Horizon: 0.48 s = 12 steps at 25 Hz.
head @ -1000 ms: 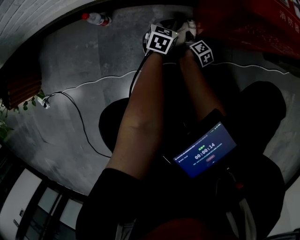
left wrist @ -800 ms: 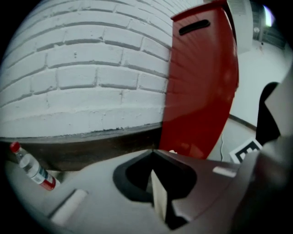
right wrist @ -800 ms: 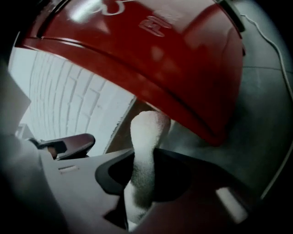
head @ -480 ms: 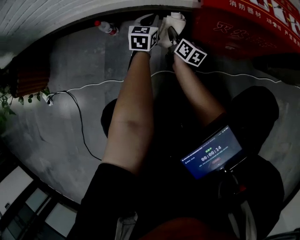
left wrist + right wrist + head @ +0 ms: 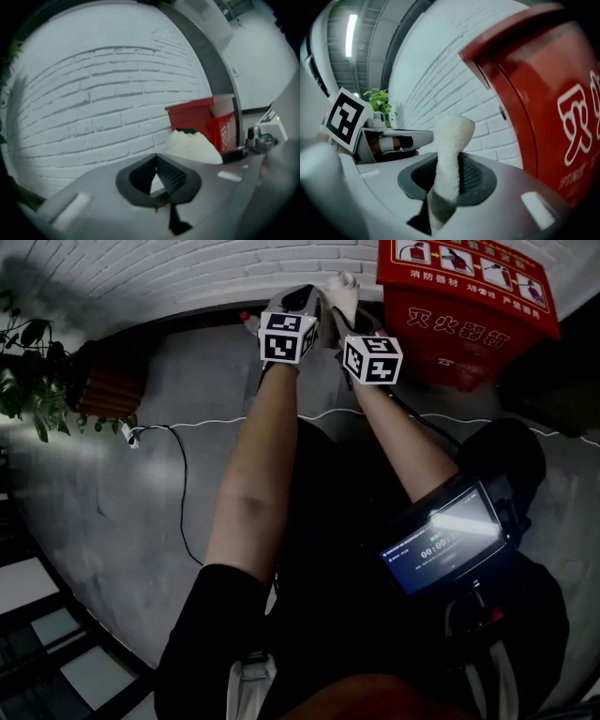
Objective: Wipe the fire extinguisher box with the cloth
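The red fire extinguisher box [image 5: 464,306] stands on the floor against the white brick wall, at the upper right of the head view. My right gripper [image 5: 340,306] is shut on a white cloth [image 5: 344,284], left of the box and apart from it. In the right gripper view the cloth [image 5: 452,140] sticks up from between the pads of my right gripper [image 5: 449,174], with the box [image 5: 543,93] close on the right. My left gripper [image 5: 302,298] is beside it, its jaws together and holding nothing. From the left gripper [image 5: 157,177] view, the cloth [image 5: 194,146] and box [image 5: 206,117] lie ahead.
A potted plant [image 5: 37,352] and a brown planter [image 5: 112,390] stand at the left by the wall. A white cable [image 5: 178,474] runs across the grey floor. A bottle [image 5: 247,321] lies near the wall behind the left gripper. A lit phone screen [image 5: 450,540] hangs at my chest.
Both grippers have come up toward the brick wall with the cloth. The head view has tilted up, so the box's front and lid now show fully.
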Tool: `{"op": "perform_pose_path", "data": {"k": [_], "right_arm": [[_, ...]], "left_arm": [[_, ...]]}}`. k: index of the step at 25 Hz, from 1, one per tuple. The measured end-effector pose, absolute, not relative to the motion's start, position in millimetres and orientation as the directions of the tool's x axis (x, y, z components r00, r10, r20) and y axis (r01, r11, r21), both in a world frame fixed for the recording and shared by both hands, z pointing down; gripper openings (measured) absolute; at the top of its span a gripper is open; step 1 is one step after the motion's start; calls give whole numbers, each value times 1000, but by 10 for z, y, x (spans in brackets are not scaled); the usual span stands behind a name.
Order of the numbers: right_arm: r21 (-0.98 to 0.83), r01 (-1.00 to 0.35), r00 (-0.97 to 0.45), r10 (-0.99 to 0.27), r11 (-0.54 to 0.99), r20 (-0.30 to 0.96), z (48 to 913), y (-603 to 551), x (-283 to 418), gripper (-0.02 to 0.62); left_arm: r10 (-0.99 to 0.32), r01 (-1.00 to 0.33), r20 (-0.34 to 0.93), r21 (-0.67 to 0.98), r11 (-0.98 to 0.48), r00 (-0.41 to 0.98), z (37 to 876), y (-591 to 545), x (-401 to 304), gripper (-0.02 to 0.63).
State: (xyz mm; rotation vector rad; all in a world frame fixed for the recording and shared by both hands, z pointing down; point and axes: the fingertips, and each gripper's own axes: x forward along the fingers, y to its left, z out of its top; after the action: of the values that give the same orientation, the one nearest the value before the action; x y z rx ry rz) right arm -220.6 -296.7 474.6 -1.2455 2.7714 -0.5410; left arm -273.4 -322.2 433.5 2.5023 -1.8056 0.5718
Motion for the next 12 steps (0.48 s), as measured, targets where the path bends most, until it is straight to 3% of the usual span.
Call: {"op": "perform_pose_path", "data": {"k": [12], "right_arm": [[95,-671,-742,-667,736,-66,2574,-2306,-1614,95]], "left_arm": [[-938,-875,0,-361,-323,346,2581,-2648,-2155,3]]}}
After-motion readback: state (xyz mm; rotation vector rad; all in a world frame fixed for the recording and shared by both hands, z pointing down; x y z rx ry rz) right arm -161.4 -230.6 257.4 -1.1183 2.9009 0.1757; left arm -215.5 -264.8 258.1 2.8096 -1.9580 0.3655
